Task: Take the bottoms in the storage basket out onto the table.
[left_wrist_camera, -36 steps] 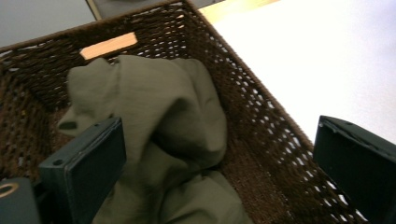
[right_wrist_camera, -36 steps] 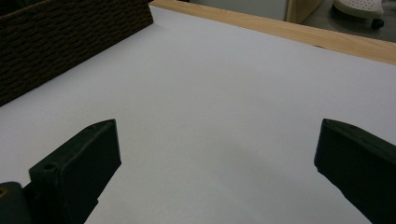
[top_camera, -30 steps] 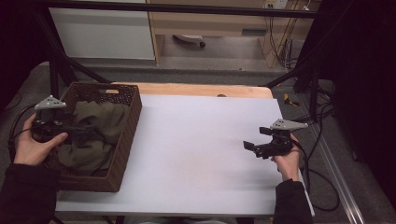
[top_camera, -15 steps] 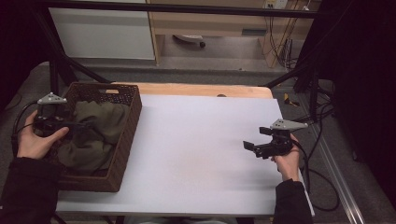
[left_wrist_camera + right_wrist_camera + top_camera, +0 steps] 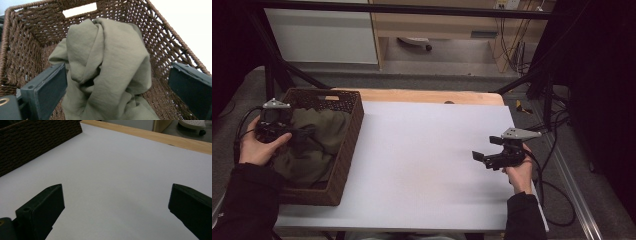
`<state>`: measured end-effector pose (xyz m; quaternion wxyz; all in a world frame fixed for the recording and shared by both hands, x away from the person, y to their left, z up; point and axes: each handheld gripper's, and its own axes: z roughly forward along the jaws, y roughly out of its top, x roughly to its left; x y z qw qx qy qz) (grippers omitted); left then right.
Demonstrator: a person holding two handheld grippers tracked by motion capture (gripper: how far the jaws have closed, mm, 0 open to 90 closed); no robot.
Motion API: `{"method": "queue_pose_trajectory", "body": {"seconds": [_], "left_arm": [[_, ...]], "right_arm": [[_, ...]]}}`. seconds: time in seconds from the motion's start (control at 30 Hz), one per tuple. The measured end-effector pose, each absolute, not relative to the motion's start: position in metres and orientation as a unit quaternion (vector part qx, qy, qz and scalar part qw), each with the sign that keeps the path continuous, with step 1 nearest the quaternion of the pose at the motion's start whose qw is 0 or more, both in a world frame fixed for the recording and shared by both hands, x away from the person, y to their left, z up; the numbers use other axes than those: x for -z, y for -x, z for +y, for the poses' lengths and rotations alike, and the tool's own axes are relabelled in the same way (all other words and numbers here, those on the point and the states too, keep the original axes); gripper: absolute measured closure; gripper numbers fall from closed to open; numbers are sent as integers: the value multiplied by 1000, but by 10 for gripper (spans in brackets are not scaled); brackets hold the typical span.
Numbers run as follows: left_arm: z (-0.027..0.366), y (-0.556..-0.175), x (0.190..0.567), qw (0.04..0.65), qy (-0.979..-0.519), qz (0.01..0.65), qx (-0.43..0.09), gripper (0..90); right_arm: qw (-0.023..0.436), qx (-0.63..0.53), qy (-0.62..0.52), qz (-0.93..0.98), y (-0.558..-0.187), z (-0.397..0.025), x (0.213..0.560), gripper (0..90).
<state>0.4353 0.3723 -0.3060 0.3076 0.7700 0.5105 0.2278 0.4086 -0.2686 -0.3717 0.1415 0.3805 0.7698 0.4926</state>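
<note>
Table [image 5: 422,165]: white-surfaced, with a bare wooden strip along its far edge. The whole middle and right part lay open, giving ample room to set down or spread something.

Wicker basket [image 5: 347,145]: dark brown, rectangular, standing at the left edge of the table, its long side running from the near-left corner towards the far edge. A handle slot showed in its far wall. Its walls stood high around the contents, so anything lifted out would probably have to clear the rim first.

Olive cloth [image 5: 107,65]: crumpled in a heap inside the basket, filling most of it; folds rose in a ridge towards the middle. Not yet taken out.

Left gripper [image 5: 294,135]: held over the basket from its left side, jaws wide apart, one on each side of the cloth's raised fold, close to the fabric but not closed on it.

Right gripper [image 5: 479,156]: held near the right edge of the table, low over the bare surface, jaws apart and holding nothing, well apart from the basket.

Progress, as judged: at the start. The reach into the basket was made; grasping, lifting out and laying the cloth on the table all remained.
</note>
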Motion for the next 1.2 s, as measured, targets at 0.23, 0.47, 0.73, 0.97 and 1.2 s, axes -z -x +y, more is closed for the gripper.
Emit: {"method": "queue_pose_trajectory", "body": {"seconds": [0.23, 0.47, 0.73, 0.97, 1.2], "left_arm": [[370, -443, 315, 287, -773, 520, -224, 24], [366, -449, 322, 275, -773, 524, -229, 24], [370, -452, 334, 279, -765, 535, -227, 29], [369, -453, 335, 282, -766, 531, -230, 107], [369, -453, 335, 285, -765, 530, -226, 239]], "right_arm": [[141, -492, -381, 770, -408, -268, 372, 11], [141, -493, -380, 769, -408, -269, 371, 11], [141, -493, -381, 770, -409, -268, 372, 11], [140, -492, -381, 770, -408, -268, 372, 11], [140, -492, -381, 770, -408, -268, 372, 11]]}}
